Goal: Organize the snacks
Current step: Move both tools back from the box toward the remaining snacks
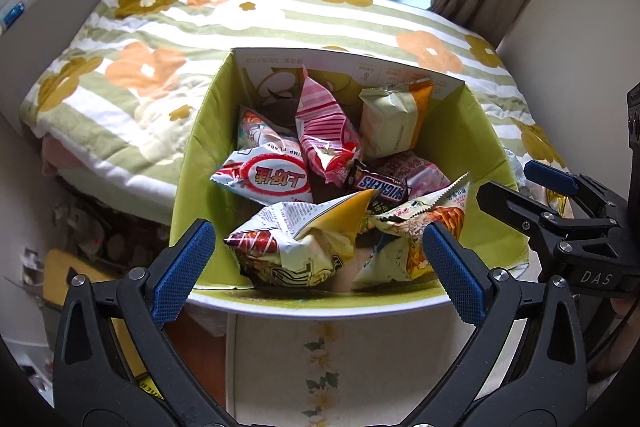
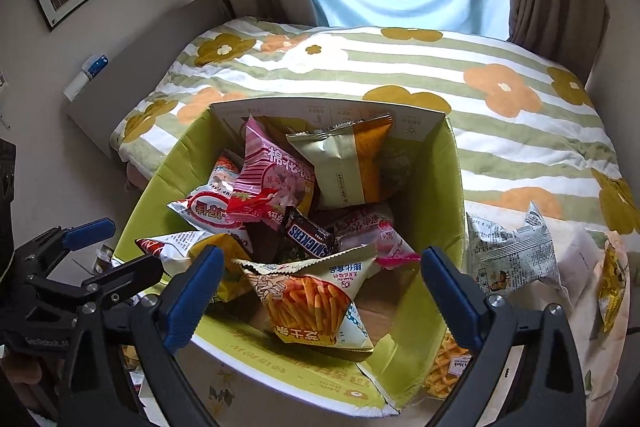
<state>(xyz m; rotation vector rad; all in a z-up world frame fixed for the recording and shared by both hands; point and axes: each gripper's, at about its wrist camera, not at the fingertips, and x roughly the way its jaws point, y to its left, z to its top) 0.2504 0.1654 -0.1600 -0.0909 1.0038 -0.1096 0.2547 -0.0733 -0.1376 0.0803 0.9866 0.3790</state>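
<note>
**Right wrist view: box well filled, a few packets left outside**

Between the wide-spread, empty fingers of the right gripper (image 2: 320, 291), a stick-snack bag (image 2: 316, 303) is seen lying inside the green box (image 2: 448, 187), on the pile. To the gripper's right, a newsprint-patterned packet (image 2: 512, 251) is left outside, with another cut off beyond. The left gripper (image 1: 316, 267) is likewise held wide and empty. The box bottom is hidden.
</note>
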